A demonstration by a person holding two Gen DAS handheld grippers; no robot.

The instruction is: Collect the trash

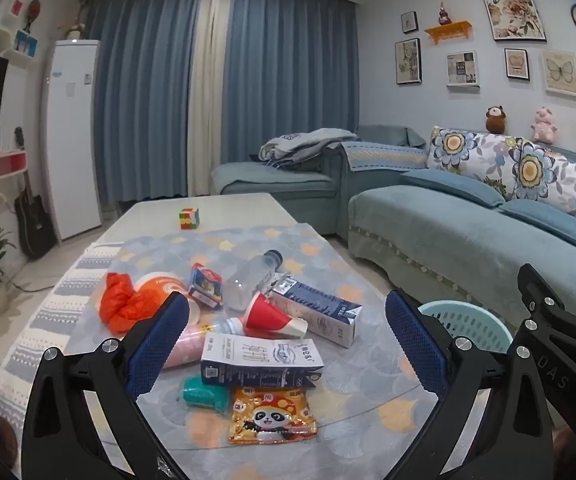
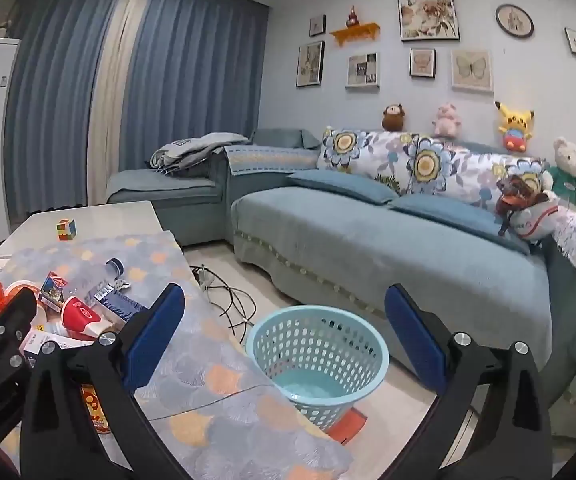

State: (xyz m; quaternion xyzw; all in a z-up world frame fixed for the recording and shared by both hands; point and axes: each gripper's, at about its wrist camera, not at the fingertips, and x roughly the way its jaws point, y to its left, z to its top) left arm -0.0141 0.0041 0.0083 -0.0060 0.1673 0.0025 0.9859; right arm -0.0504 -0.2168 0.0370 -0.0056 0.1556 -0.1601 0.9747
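Trash lies on the cloth-covered table (image 1: 348, 412): a white and blue carton (image 1: 259, 360), a panda snack packet (image 1: 271, 416), a teal item (image 1: 203, 394), a red paper cup (image 1: 271, 314), a dark blue carton (image 1: 320, 312), a clear bottle (image 1: 251, 280), a small red box (image 1: 205, 284), an orange bag (image 1: 121, 302) and a pink bottle (image 1: 195, 340). My left gripper (image 1: 288, 348) is open and empty above the pile. My right gripper (image 2: 285, 336) is open and empty above the light blue basket (image 2: 316, 360), which stands on the floor right of the table.
A Rubik's cube (image 1: 189, 218) sits at the table's far end. A blue sofa (image 2: 388, 240) runs along the right with cushions and plush toys. Cables (image 2: 227, 300) lie on the floor between table and sofa. A white fridge (image 1: 71, 136) and a guitar (image 1: 31, 212) stand at the left.
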